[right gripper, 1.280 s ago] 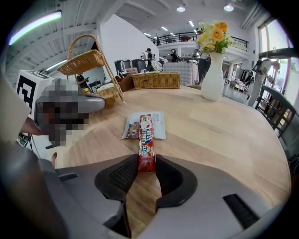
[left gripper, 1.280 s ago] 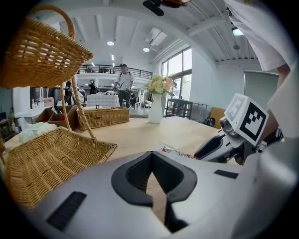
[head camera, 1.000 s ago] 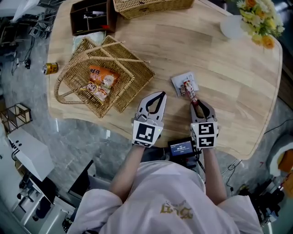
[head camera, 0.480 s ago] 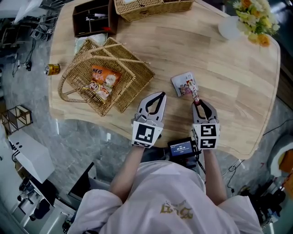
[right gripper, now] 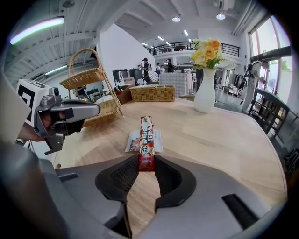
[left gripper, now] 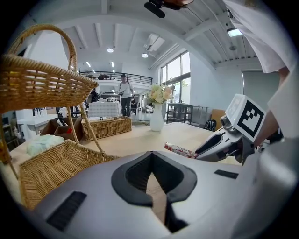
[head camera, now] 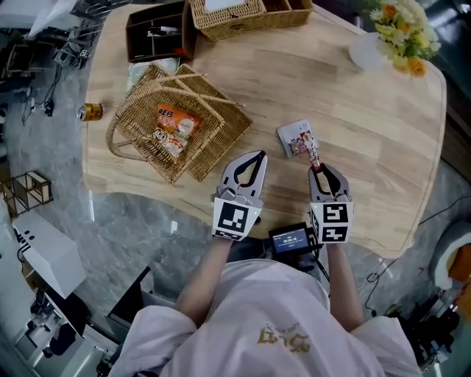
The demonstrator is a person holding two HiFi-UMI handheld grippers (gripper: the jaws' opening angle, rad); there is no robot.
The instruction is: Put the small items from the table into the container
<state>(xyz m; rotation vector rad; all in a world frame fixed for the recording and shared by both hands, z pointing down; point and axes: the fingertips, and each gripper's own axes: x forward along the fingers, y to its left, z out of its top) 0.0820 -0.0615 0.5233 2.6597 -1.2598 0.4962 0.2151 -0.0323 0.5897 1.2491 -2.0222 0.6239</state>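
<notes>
A long red candy stick [head camera: 313, 152] is pinched at its near end by my right gripper [head camera: 319, 168], which is shut on it. In the right gripper view the candy stick [right gripper: 145, 140] points away from the jaws, over a small flat packet [right gripper: 133, 140] on the table. That packet [head camera: 294, 137] lies just beyond the stick in the head view. My left gripper [head camera: 257, 153] hovers to the left with its tips together and nothing in them. The handled wicker basket [head camera: 213, 129] stands at the left with an orange snack bag [head camera: 175, 129] inside.
A white vase of flowers [head camera: 372, 46] stands at the far right. A dark wooden organiser [head camera: 158, 33] and a wicker tray [head camera: 228, 15] sit at the back. A can [head camera: 91, 112] lies by the table's left edge. The front edge [head camera: 294, 221] runs under both grippers.
My right gripper has risen a little with the candy stick, drawing it back off the flat packet. The left gripper has stayed in place.
</notes>
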